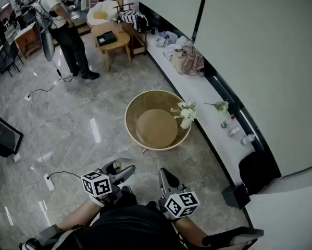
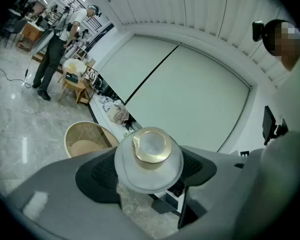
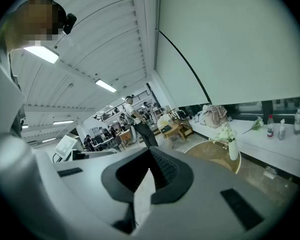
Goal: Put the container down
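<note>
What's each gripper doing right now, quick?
Left gripper: closed on the container.
Right gripper: closed, holding nothing.

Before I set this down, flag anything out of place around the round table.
A single flower lies loose on the white ledge, apart from the vase of white flowers at the round table's rim. Clothes lie heaped further along the ledge.

Container (image 2: 148,160) body hidden behind its shoulder; ledge bottles (image 1: 233,132), perhaps three, too small.
</note>
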Motion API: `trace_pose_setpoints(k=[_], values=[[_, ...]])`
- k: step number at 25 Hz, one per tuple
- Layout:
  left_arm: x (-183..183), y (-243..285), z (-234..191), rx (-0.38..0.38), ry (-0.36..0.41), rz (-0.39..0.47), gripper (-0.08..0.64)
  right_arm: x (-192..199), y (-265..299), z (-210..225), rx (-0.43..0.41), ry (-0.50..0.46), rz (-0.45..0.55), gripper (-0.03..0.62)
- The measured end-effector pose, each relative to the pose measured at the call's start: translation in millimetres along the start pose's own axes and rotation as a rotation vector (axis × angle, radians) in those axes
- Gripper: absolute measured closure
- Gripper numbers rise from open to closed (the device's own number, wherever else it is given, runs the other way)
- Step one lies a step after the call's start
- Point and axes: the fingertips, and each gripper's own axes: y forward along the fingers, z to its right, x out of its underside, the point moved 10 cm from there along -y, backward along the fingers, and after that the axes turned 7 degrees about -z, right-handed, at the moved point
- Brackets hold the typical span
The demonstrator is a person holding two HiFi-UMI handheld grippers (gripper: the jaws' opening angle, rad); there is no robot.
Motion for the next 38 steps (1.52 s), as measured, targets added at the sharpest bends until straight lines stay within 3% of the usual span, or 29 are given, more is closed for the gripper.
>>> trace_pose_setpoints(k=[3, 8, 10, 15, 26, 32, 38], values=[[11.4, -22.9, 22.2, -0.008, 0.058, 0.001, 0.218, 18.4, -17.5, -16.2, 0.032, 0.032, -0.009, 0.586], [27.9, -58.6, 39.2, -0.096, 0.226, -0.021, 0.218, 39.6, -27.8, -48.7, 0.053, 0.050, -0.008, 0.586], [35.1, -68.0, 39.8, -0.098, 0.252, -0.024, 0.218, 47.1, -25.3, -55.5, 0.060, 0.052, -0.021, 0.586], [46.6, -73.4, 41.0, -0.077, 0.215, -0.036, 0.218, 50.5, -25.2, -64.8, 0.050, 0.074, -0.015, 0.586], [36.6, -67.9, 76.4, -0.083, 0.255, 0.051, 0.218, 23.1, -58.4, -56.4, 0.028, -0.005, 0.086, 0.586], [49.8, -64.7, 89.1, -0.116, 0.251, 0.079, 0.218, 30.5, -73.9, -41.1, 0.004, 0.002, 0.076, 0.586], [57.7, -52.2, 81.5, -0.139, 0.214, 0.041, 0.219, 33.4, -69.2, -24.6, 0.001, 0.033, 0.045, 0.586]])
